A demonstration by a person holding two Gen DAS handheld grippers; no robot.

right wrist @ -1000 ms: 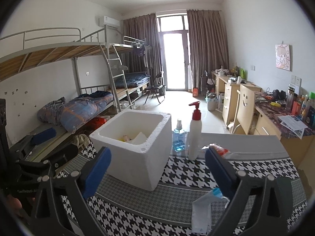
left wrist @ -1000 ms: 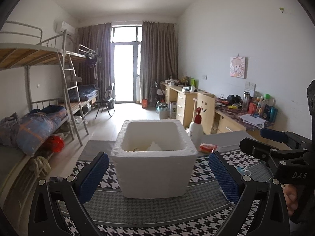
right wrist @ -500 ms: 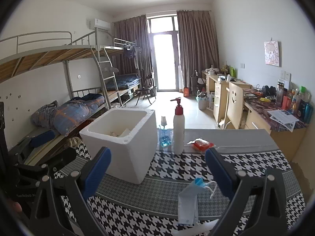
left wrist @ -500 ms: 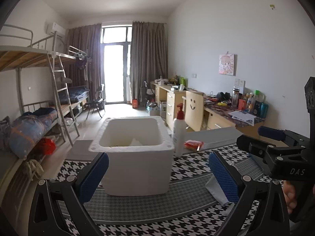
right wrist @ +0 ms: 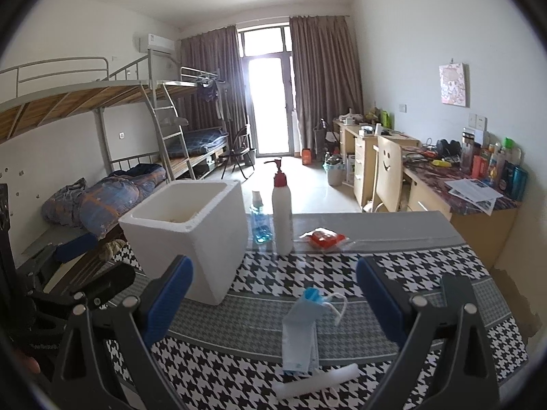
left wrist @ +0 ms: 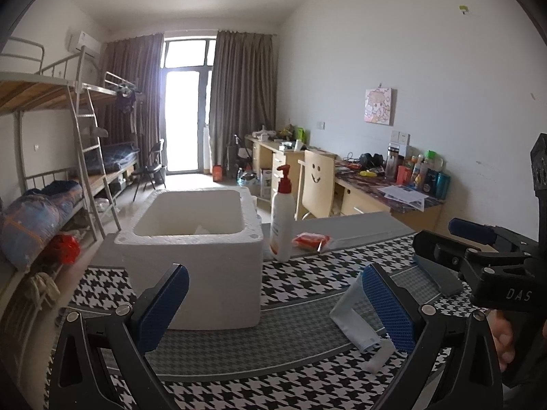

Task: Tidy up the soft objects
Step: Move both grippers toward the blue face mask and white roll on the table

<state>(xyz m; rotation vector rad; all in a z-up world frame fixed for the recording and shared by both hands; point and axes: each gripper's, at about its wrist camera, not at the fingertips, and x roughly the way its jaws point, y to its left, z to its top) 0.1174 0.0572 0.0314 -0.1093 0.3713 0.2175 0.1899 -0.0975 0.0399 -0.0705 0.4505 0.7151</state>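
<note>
A white foam box (left wrist: pixel 201 253) stands on the houndstooth tablecloth; it also shows in the right wrist view (right wrist: pixel 191 235), with some pale items inside. A folded blue face mask (right wrist: pixel 302 328) lies on the cloth in front of my right gripper (right wrist: pixel 273 304), which is open and empty above it. A white foam strip (right wrist: pixel 316 381) lies just before the mask. In the left wrist view the mask (left wrist: pixel 352 317) lies by the right finger of my left gripper (left wrist: pixel 273 304), which is open and empty. A red packet (right wrist: pixel 324 237) lies further back.
A white pump bottle (right wrist: pixel 282 218) and a blue spray bottle (right wrist: pixel 259 218) stand right of the box. The right gripper's body (left wrist: pixel 495 266) shows at the right of the left wrist view. Desks and a chair (right wrist: pixel 388 171) stand beyond, a bunk bed (right wrist: pixel 102 136) left.
Both grippers have pulled back from the box and shifted right. The mask and the foam strip have come into full view under them. Both stay open.
</note>
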